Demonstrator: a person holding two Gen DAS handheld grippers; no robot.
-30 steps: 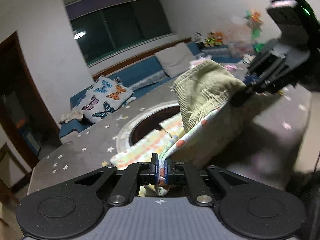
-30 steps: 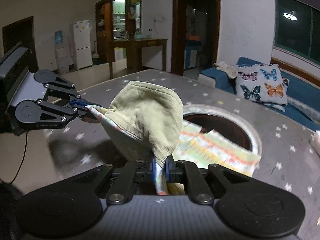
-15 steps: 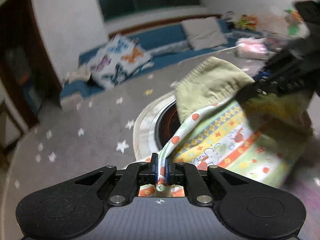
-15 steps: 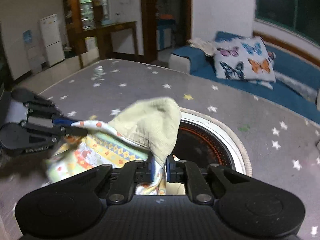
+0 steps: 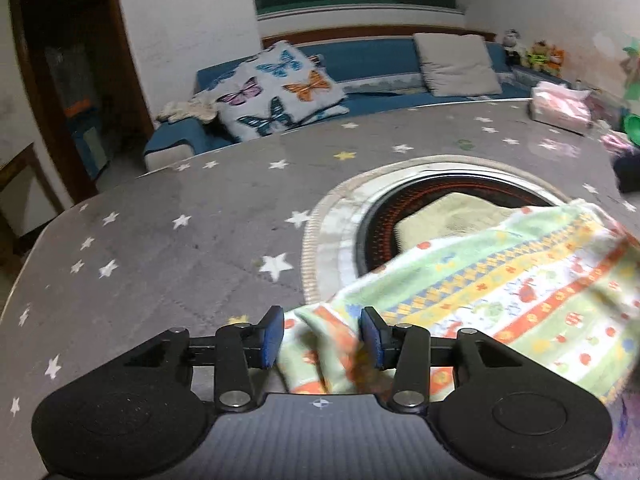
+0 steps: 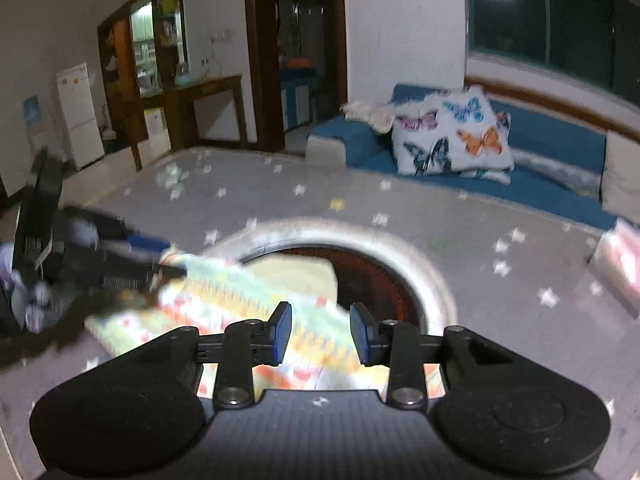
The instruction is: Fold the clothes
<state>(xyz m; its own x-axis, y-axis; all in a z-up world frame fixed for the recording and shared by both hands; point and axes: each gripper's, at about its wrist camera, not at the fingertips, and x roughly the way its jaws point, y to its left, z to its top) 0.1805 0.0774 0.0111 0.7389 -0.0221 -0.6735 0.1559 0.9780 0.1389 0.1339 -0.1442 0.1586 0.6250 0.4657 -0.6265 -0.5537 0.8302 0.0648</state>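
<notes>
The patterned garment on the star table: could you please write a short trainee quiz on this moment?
1. True or false: the left hand-held gripper pinches the patterned garment tightly.
2. What does the garment partly cover? A) the butterfly pillow B) the round recess in the table C) the white fridge
3. Fill in: the plain pale-green side of the garment lies over the ____.

Key:
1. False. Both hand-held grippers have just been opening; cloth lies between the left's pads, unclamped, and the right hand-held gripper is likewise open over it.
2. B
3. recess
</notes>
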